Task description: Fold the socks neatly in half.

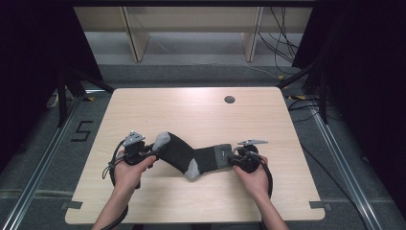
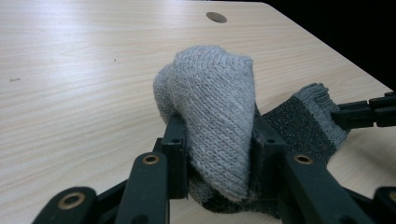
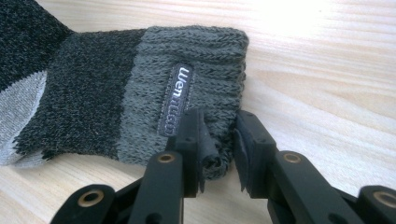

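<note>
The dark grey knitted wool sock with pale grey toe and heel (image 1: 189, 157) lies bent across the near middle of the pale wooden table (image 1: 201, 115), between the two hands. The left gripper (image 2: 212, 144) pinches the pale toe end, and the right gripper (image 3: 219, 140) pinches a fold of the ribbed cuff at the sock's right end. To do this well, I would draw the two ends apart evenly and low over the wood until the bend at the heel flattens, keeping both pinches firm so the knit does not slip out.
</note>
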The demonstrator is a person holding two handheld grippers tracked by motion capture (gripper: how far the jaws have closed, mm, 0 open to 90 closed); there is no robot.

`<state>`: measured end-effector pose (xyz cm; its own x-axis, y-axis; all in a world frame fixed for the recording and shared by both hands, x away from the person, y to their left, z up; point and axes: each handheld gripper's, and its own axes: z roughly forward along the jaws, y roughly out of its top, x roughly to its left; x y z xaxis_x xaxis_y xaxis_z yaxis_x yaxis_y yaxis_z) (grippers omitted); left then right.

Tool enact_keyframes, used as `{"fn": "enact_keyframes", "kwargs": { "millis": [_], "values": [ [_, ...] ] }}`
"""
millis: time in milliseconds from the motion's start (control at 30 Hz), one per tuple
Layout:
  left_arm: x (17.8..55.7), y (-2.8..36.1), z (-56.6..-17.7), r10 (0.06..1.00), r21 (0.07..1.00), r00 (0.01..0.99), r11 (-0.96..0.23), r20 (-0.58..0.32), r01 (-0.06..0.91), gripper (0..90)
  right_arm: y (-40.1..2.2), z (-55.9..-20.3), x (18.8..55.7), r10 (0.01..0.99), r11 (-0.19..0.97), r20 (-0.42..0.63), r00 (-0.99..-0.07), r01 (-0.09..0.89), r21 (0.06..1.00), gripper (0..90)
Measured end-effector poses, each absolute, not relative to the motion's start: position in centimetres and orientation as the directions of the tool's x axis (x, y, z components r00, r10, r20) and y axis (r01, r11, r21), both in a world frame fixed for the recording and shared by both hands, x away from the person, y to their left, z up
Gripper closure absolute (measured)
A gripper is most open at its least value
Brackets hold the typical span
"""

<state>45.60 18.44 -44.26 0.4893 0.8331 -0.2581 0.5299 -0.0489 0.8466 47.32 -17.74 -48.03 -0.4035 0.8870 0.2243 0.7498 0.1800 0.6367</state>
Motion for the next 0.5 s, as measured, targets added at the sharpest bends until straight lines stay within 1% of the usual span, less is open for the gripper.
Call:
{"fn": "enact_keyframes", "kwargs": {
  "millis": [67, 100, 133, 167, 300, 367, 433, 500],
  "values": [
    [45.58, 18.54, -44.2, 0.84, 0.848, 0.485, -0.06, -0.242, 0.527, 64.9, -17.5, -48.03, 47.39, 0.888, 0.174, 0.23, -0.398, 0.754, 0.633, 74.0],
    [45.58, 18.56, -44.19, 0.841, 0.849, 0.487, -0.063, -0.238, 0.525, 65.2, -17.46, -47.98, 47.49, 0.89, 0.197, 0.204, -0.408, 0.747, 0.635, 74.6],
    [45.58, 18.56, -44.16, 0.841, 0.852, 0.49, -0.068, -0.232, 0.52, 65.3, -17.34, -48.01, 47.43, 0.888, 0.178, 0.227, -0.4, 0.753, 0.634, 75.0],
    [45.56, 18.57, -44.13, 0.842, 0.852, 0.488, -0.069, -0.23, 0.52, 65.3, -17.39, -47.94, 47.47, 0.888, 0.197, 0.208, -0.411, 0.748, 0.634, 75.1],
    [45.61, 18.46, -44.08, 0.839, 0.854, 0.489, -0.059, -0.238, 0.518, 65.3, -17.33, -48.01, 47.59, 0.882, 0.19, 0.226, -0.413, 0.752, 0.631, 75.6],
    [45.55, 18.38, -43.9, 0.844, 0.852, 0.48, -0.054, -0.24, 0.521, 65.2, -17.25, -47.97, 47.59, 0.889, 0.18, 0.229, -0.396, 0.764, 0.62, 75.7],
    [45.56, 18.26, -43.71, 0.84, 0.852, 0.478, -0.039, -0.255, 0.523, 64.8, -17.3, -47.94, 47.69, 0.882, 0.196, 0.226, -0.413, 0.758, 0.622, 75.7],
    [45.46, 18.09, -43.39, 0.844, 0.853, 0.477, -0.045, -0.246, 0.52, 64.6, -17.11, -47.94, 47.71, 0.886, 0.191, 0.227, -0.405, 0.763, 0.617, 75.7]
  ]
}}
